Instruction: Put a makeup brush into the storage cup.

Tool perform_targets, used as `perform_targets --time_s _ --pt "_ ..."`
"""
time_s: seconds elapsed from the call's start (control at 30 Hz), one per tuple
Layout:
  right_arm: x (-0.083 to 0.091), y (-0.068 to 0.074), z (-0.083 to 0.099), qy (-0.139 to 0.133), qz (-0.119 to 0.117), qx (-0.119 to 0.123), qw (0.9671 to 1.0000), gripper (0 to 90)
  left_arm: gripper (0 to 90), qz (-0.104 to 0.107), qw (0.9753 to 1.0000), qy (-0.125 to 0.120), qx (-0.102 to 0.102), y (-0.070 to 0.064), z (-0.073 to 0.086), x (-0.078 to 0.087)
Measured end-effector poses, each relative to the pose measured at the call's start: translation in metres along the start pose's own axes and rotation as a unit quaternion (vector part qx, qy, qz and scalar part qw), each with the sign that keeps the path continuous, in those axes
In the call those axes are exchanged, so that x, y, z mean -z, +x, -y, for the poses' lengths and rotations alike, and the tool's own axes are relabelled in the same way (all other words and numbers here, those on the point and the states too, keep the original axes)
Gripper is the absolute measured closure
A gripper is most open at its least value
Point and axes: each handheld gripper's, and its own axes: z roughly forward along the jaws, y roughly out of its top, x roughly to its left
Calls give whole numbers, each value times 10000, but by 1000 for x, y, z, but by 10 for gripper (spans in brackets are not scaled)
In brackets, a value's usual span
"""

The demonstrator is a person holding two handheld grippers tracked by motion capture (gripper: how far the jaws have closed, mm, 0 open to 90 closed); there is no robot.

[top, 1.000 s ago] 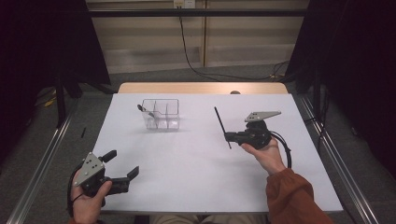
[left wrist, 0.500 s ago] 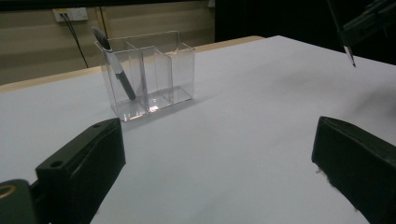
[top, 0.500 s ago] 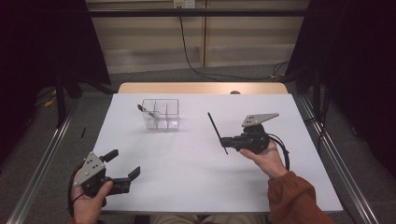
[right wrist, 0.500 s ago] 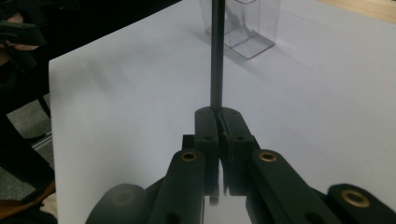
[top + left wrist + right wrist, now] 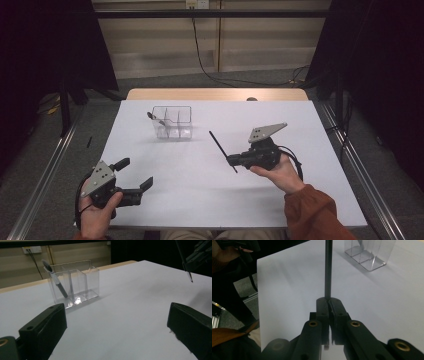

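Tongs on the left rest spread and empty at the near-left edge of the white tabletop. Farther back stands the clear plastic three-compartment holder, one grey-capped pen leaning in its left cell. Right tongs pinch a slim black pen mid-air; judged next: carry it over, upright it, and lower it into a cell.
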Motion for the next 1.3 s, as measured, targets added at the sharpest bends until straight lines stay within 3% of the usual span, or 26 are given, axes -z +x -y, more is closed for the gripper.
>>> perform_targets --time_s 0.1,0.3,0.53,0.83,1.03,1.2,1.3 --pt "-4 2 -2 71 -38 27 10000 862 23 60 10000 -23 61 -2 -1 -2" --pt "-6 9 -8 215 -134 134 9996 862 23 107 9999 -47 -39 -4 -7 -4" --pt "-12 9 -9 459 -174 128 9987 862 22 188 9998 1 5 -5 -11 -10" --pt "-17 11 -15 761 -266 302 9963 863 22 477 9987 65 -169 -8 -23 -18" --pt "-18 13 -22 953 -323 454 9939 862 22 766 9966 191 -254 -11 -29 -23" --pt "-23 13 -24 1246 -267 475 9907 862 22 834 9957 213 -347 -13 -34 -27" --pt "-27 17 -24 1508 -176 568 9868 862 31 802 9950 207 -556 -16 -36 -27"
